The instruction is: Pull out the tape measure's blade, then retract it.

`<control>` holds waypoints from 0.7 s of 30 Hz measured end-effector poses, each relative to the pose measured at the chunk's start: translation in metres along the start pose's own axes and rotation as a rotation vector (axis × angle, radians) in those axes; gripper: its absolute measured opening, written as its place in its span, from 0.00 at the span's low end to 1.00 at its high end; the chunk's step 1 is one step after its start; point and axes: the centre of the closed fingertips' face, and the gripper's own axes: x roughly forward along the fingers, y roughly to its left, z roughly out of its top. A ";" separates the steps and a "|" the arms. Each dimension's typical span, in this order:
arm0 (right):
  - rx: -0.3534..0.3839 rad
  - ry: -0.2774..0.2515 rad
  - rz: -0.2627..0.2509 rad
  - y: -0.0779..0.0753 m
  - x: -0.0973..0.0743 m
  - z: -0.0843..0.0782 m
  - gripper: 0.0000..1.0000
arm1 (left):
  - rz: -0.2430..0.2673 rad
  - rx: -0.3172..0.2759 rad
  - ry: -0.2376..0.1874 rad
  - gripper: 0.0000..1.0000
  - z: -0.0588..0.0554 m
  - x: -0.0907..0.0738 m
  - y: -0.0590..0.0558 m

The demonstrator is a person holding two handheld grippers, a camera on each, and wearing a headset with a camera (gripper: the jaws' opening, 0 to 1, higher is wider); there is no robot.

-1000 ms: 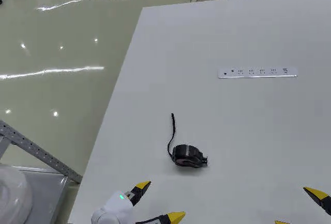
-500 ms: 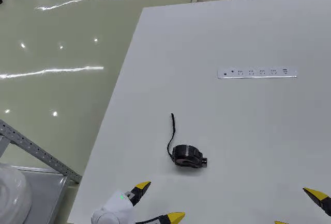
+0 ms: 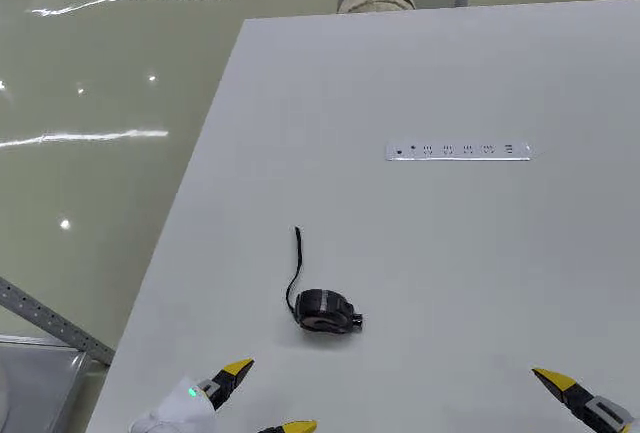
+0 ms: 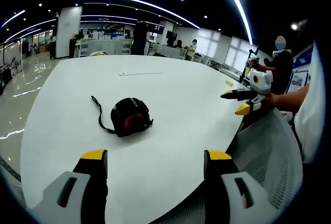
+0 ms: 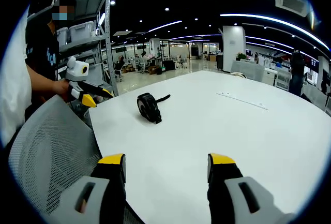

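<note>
**Tape measure lying free, both grippers spread**

The tape measure (image 3: 325, 311) is lying on the white table (image 3: 450, 253), its black strap (image 3: 295, 263) trailing toward 12 o'clock. Its blade is too small to make out. In their own views, the left gripper (image 4: 155, 162) and right gripper (image 5: 166, 164) are holding their jaws apart, gripping nothing. The head view is cutting the right gripper off at 5 o'clock. The gripper views are adding a mesh chair back (image 4: 269, 157).
</note>
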 end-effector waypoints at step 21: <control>-0.026 -0.029 0.080 -0.003 0.020 0.011 0.64 | -0.058 0.058 0.036 0.76 0.010 0.019 0.009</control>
